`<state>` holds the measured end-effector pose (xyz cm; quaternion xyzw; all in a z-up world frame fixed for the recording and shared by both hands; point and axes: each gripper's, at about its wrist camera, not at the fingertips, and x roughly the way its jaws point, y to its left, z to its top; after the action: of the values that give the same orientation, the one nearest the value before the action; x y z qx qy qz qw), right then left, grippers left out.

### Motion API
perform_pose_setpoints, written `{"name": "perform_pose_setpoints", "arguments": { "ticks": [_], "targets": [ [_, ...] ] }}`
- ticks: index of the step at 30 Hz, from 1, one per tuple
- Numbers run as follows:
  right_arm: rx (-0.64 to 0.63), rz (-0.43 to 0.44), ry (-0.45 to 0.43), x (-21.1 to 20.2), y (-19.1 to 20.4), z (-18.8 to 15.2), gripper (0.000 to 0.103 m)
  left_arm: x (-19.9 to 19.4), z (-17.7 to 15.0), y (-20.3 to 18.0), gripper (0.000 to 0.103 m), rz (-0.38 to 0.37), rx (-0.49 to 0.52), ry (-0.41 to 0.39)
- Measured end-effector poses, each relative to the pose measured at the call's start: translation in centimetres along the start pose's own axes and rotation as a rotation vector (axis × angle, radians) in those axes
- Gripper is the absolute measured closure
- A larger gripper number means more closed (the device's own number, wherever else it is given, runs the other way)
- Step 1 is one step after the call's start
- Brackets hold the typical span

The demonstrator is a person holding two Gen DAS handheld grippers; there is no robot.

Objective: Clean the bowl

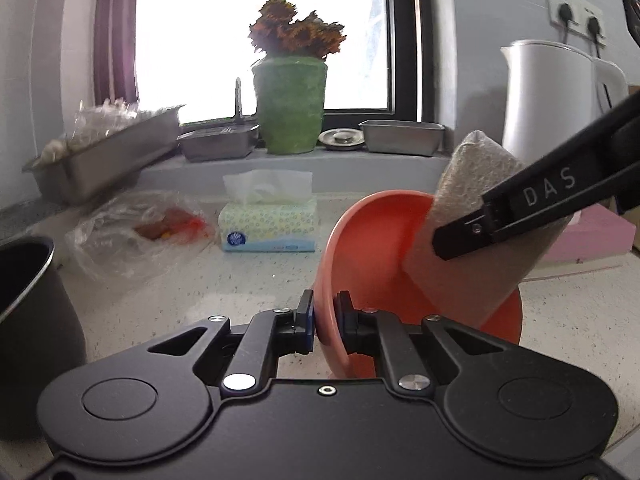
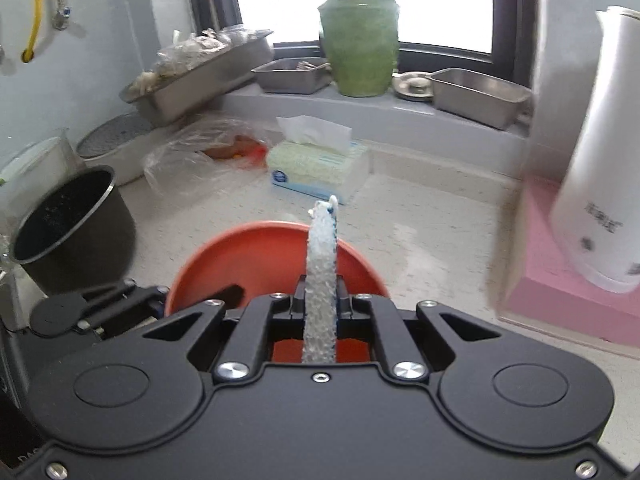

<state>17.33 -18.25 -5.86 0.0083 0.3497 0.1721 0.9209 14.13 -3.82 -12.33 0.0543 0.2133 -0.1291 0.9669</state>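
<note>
left tool (image 1: pixel 324 316) clamped tight on the orange bowl (image 1: pixel 372 248) rim, bowl tipped over the table (image 1: pixel 260 276) | right tool (image 2: pixel 320 298) pinching a sponge (image 2: pixel 322 264), poking into the bowl

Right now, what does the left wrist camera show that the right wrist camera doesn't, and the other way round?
Left wrist only: the left claw pinching the orange bowl by its rim, the wall sockets, and the sponge's broad face.

Right wrist only: the right claw shut on the sponge edge-on, and a yellow hose.

Both: bowl, sponge, green vase, tissue box, white kettle, dark pot.
</note>
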Motion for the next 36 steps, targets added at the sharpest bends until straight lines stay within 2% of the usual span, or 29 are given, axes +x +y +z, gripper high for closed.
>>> {"name": "perform_pose_setpoints", "arguments": {
  "ticks": [3,5,10,15,21,25,28,36],
  "targets": [
    [-0.035,0.063,0.033,0.8,0.8,-0.1,0.092,-0.1,0.0,-0.1,0.092,-0.001,0.003,-0.005],
    [-0.053,0.070,0.045,0.9,1.3,-0.3,0.092,-0.1,0.1,-0.2,0.092,-0.001,0.001,-0.009],
    [-0.074,0.005,0.026,-0.1,1.3,-0.4,0.092,-0.3,0.0,-0.7,0.093,0.010,0.022,-0.022],
    [-0.094,-0.105,-0.001,-1.6,0.0,-0.2,0.092,0.1,0.3,-0.5,0.092,0.035,0.012,-0.011],
    [-0.101,-0.169,-0.036,-4.3,0.3,-0.5,0.092,0.3,0.9,-0.9,0.092,0.043,0.029,0.013],
    [-0.054,-0.242,0.000,-4.6,-0.6,-1.5,0.092,0.6,0.9,-0.5,0.092,0.058,-0.005,0.037],
    [0.002,-0.228,0.064,-3.4,-1.5,-2.4,0.092,0.7,0.9,-0.6,0.092,0.063,-0.001,0.046],
    [-0.014,-0.208,0.068,-0.9,-1.3,-1.8,0.092,1.3,0.8,-0.5,0.086,0.084,0.101,0.140]
  ]
}}
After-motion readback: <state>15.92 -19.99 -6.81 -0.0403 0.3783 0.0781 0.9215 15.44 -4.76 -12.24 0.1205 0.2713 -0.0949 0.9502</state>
